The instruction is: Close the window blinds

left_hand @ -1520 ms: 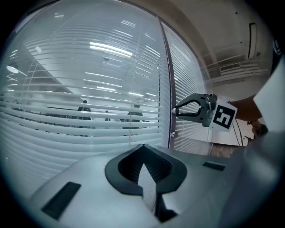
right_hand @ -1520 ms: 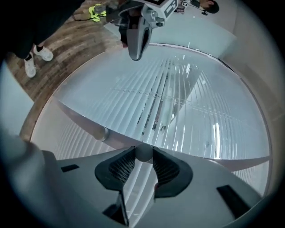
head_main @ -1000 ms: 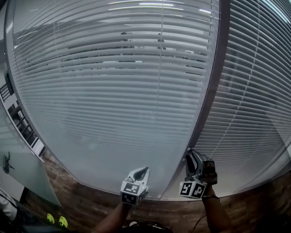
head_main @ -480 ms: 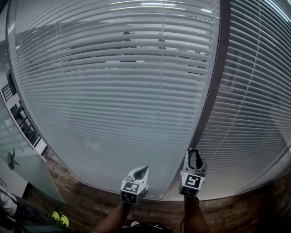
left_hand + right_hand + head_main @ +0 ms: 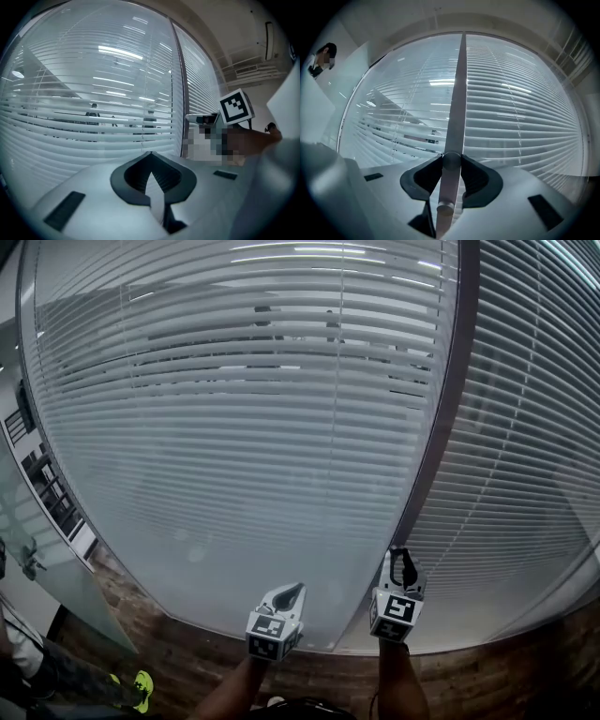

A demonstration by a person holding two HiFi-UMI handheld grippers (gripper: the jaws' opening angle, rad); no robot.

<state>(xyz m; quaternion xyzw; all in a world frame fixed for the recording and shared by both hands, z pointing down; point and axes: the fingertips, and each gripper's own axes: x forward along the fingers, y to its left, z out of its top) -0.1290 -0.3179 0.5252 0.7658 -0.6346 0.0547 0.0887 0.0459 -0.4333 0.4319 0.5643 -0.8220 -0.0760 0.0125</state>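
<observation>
White slatted blinds (image 5: 234, 427) hang behind glass, with a second panel (image 5: 525, 446) right of a dark upright frame post (image 5: 442, 418). Their slats stand partly open, and figures show through them. A pale tilt wand (image 5: 457, 93) hangs in front of the post and runs down between my right gripper's (image 5: 451, 161) jaws. Those jaws are closing, and their pads press on the wand from both sides. In the head view the right gripper (image 5: 401, 556) points up by the post's foot. My left gripper (image 5: 297, 588) is shut and empty, just left of it, near the glass.
A brown ledge (image 5: 187, 652) runs below the glass. A frosted glass door with a handle (image 5: 31, 563) stands at the far left. A person's leg and yellow-green shoe (image 5: 141, 688) show at the lower left. Another person (image 5: 321, 58) stands behind, at the upper left.
The right gripper rolled from a tilted pose to upright and shifted slightly left at the post. The left gripper stayed put. The person at the lower left stepped further into view.
</observation>
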